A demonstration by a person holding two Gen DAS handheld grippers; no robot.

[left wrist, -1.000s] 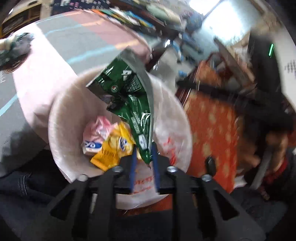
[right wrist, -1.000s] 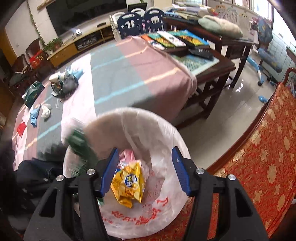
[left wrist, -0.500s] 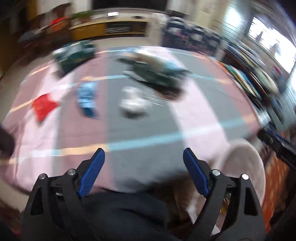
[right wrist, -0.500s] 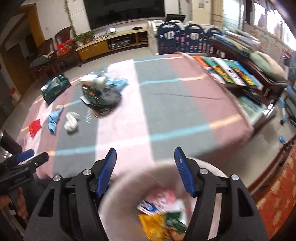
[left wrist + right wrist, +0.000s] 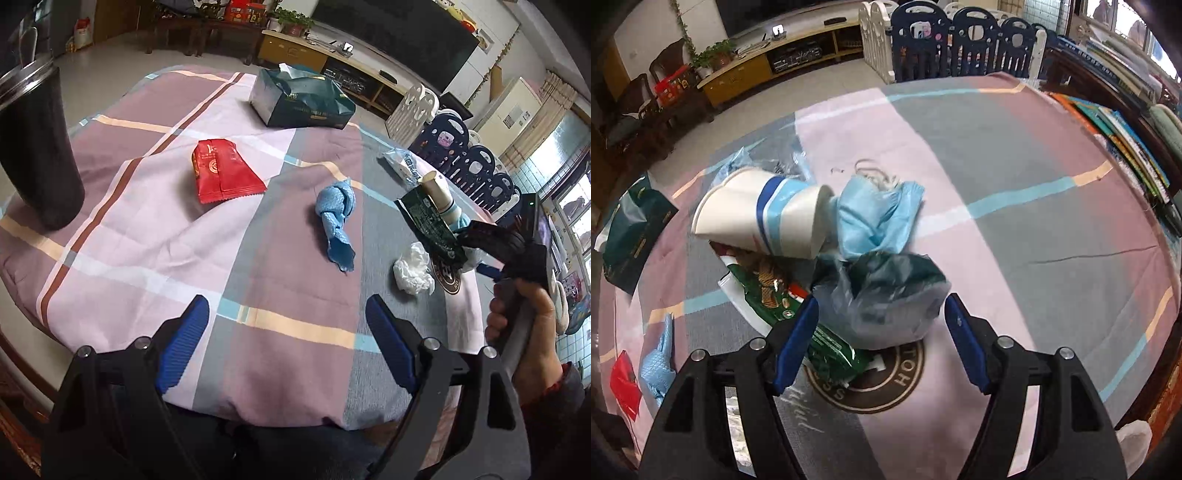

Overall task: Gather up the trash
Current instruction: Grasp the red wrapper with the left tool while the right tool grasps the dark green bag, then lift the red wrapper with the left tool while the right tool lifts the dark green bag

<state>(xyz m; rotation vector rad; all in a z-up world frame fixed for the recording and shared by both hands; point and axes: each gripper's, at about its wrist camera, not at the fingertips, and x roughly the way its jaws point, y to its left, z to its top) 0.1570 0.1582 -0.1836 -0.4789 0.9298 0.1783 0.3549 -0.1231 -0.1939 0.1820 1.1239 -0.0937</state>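
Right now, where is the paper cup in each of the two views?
Left wrist: the paper cup is at the right, small, lying on a green wrapper, just beyond the right gripper.
Right wrist: the cup is large, left of centre, on its side, mouth to the left.
Shared landmark: the red packet, upper centre-left in the left view, bottom left in the right.

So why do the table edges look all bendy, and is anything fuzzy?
Left wrist view: the fisheye lens bows the checked tablecloth and room outward, and the red wrapper is sharp. Right wrist view: same curving, and the crumpled plastic bag near the right gripper looks a little soft.
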